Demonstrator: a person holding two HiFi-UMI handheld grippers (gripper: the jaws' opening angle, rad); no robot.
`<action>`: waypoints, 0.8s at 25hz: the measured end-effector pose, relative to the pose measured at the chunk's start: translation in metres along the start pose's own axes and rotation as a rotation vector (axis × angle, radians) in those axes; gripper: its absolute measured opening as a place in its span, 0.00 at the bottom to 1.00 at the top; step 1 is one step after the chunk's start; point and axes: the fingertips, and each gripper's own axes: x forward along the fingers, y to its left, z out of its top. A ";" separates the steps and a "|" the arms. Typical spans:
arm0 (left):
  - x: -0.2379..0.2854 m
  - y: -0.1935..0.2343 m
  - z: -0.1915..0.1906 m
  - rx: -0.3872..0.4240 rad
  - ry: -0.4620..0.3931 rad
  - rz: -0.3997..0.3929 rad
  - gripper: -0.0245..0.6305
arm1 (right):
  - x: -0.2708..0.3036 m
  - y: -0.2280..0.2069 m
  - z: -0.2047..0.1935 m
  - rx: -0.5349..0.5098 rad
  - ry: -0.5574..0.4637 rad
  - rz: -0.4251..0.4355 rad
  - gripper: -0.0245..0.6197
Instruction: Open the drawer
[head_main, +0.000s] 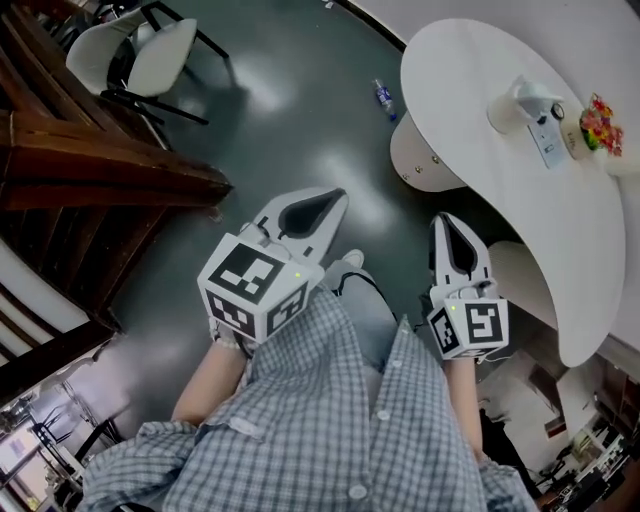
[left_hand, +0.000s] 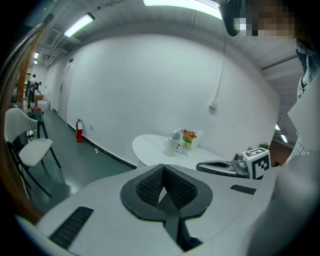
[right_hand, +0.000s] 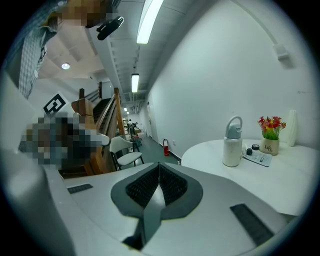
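Open floor (head_main: 290, 120) is seen ahead of left gripper (head_main: 330, 200). Passage is bounded by wooden staircase (head_main: 100, 170) on the left and white table (head_main: 480, 180) on the right, just beside right gripper (head_main: 446, 224). Farther ahead it is obstructed by chair (head_main: 150, 55) and small bottle (head_main: 384, 98).

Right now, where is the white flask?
The white flask stands on the white table, at upper right in the head view. A remote and a small flower pot are just beside it.

A: What kind of place is it?
B: An office lobby, I think — long ceiling lamps (right_hand: 150, 15), a dark polished floor (head_main: 290, 130), a curved white table (head_main: 520, 190), white chairs (head_main: 140, 55), a wooden staircase (head_main: 90, 180), a fire extinguisher (left_hand: 79, 130) by the wall (left_hand: 150, 90).
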 end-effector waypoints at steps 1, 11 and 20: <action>0.003 -0.001 0.003 0.006 -0.001 -0.002 0.04 | -0.001 -0.005 0.000 0.003 -0.001 -0.008 0.05; 0.028 -0.003 0.019 0.050 0.012 -0.041 0.04 | 0.000 -0.028 -0.006 0.031 0.013 -0.088 0.05; 0.045 0.011 0.036 0.084 0.032 -0.130 0.04 | 0.016 -0.025 -0.001 0.048 0.049 -0.177 0.05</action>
